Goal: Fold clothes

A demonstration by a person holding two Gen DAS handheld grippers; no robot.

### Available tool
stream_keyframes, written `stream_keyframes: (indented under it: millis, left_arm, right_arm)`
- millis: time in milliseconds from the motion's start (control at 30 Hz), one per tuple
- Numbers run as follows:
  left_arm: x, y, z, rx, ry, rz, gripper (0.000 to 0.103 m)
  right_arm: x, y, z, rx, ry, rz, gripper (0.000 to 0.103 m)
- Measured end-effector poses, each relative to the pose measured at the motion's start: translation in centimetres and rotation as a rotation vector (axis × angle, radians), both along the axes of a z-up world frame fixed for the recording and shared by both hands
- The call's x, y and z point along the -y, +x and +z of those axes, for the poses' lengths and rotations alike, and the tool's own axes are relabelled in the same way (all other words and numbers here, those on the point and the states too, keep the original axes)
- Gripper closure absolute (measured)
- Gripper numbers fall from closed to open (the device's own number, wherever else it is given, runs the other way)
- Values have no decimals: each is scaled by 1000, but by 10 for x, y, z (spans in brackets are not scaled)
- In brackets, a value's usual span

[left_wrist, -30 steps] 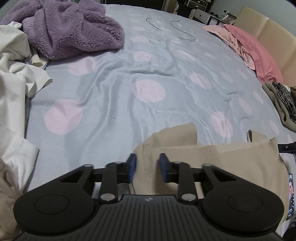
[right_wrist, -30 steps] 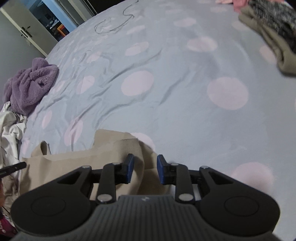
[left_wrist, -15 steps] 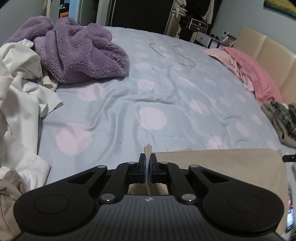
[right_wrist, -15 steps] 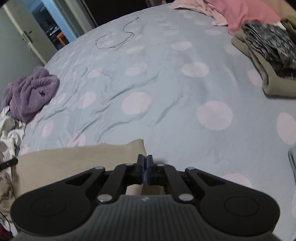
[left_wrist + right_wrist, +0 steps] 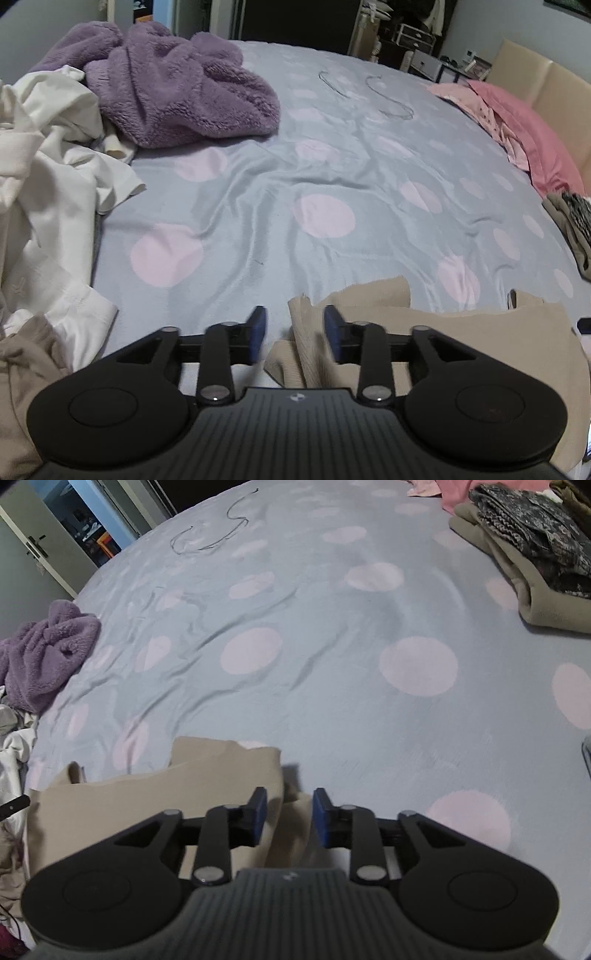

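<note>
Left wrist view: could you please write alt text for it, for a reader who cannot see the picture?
The left gripper is open over a beige garment on a grey bedsheet with pink dots; a ridge of the cloth stands between its blue pads. A purple fleece and white clothes lie at left, pink pillows at right.

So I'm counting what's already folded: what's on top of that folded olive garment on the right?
A dark speckled knit garment lies on the olive garment, covering most of its top. Whether anything lies between or beneath them is hidden.
</note>
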State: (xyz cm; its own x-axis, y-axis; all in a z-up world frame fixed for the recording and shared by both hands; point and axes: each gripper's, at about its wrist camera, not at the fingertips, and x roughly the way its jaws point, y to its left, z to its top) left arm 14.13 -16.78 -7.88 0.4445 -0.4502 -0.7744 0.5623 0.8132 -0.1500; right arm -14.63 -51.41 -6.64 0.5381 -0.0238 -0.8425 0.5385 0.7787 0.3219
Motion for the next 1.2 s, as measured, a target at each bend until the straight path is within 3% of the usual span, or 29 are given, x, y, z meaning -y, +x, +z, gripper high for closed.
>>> stream_keyframes:
  millis: [133,367,533,567,600,767,967,1000,1200]
  left_arm:
    - [-1,-9,9,28,-4,-6,60]
    - [8,-23,15,46,1,-54,60]
    - [16,-30,7,14,19,-97,60]
    - [17,-30,5,11,31,-101,60]
    - [18,-31,3,8,40,-103,60]
    - [14,-28,-3,-12,59,-85,60]
    - [15,-26,-4,-22,64,-79,60]
    - [15,-26,-4,-21,66,-82,60]
    - [18,-27,-7,-28,77,-95,60]
  right_arm:
    - [-5,-5,10,26,-29,-9,67]
    - [-6,-7,10,38,24,-6,68]
    - [-8,0,-1,20,53,-2,88]
    - [-9,2,-3,13,54,2,99]
    - [-11,3,-4,5,40,5,103]
    - [-3,-2,2,-3,-34,-37,103]
    - [7,-5,10,50,10,-58,103]
    - [6,-4,10,51,21,-45,99]
    - [-5,6,-5,4,44,0,95]
